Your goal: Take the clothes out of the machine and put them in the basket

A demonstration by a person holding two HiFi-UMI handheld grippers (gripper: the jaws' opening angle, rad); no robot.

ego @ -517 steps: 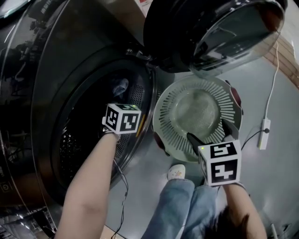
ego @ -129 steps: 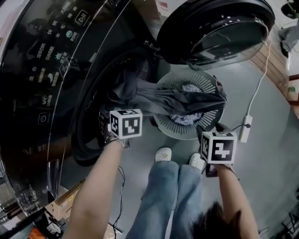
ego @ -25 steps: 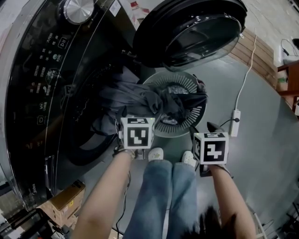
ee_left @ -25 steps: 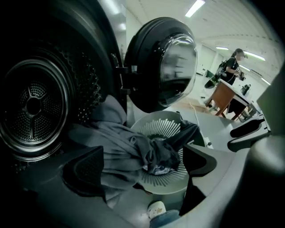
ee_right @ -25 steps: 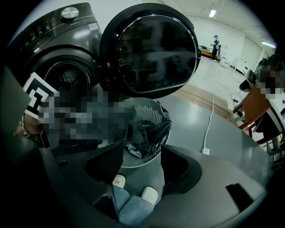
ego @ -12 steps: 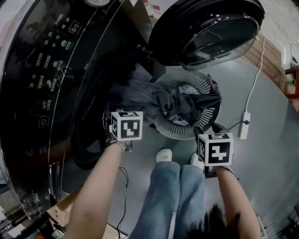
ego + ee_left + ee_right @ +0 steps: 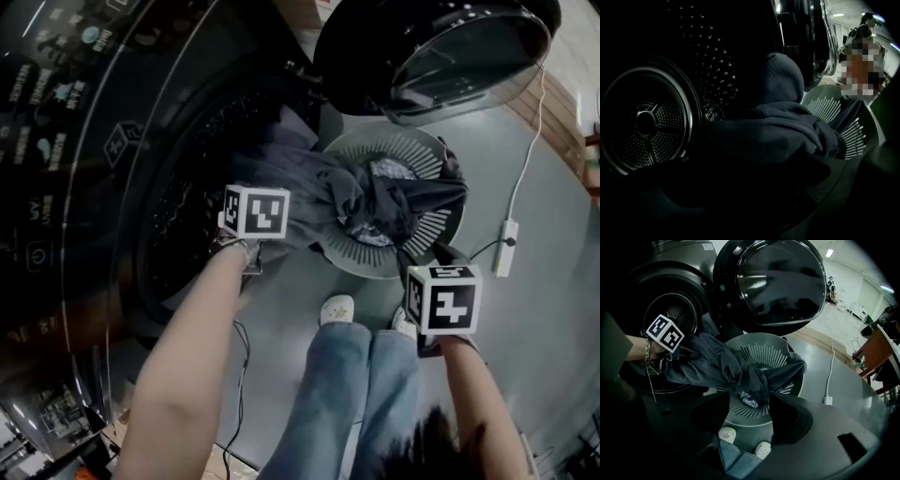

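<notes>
1. Grey, soft cloth made up the dark garment (image 7: pixel 309 192), which lay stretched like a bridge. One end hung out of the drum mouth (image 7: pixel 187 225) of the machine, and the other was bunched in the basket (image 7: pixel 433 223) under the open door (image 7: pixel 441 56).
2. Beneath it in the basket lay a lighter patterned piece (image 7: pixel 389 169).
3. The left gripper (image 7: pixel 255 214) sat at the drum-side end of the garment. Its jaws had just been opening and stood wide. In the left gripper view the cloth was heaped right before them, but no pad could be seen pressing on it, so I read the hold as released.
4. The right gripper (image 7: pixel 747 413) hung over the near rim of the basket with its jaws parted and nothing between them.
5. The garment looked limp and fairly bulky. It would probably sag and trail from any single hold, though it seemed neither fragile nor slippery.
6. The best place to take hold seemed to be the thick rounded hump (image 7: pixel 780 77) at the drum lip, pinched through several layers. Lifting there should bring the trailing end clear, though it could snag on the lip.
</notes>
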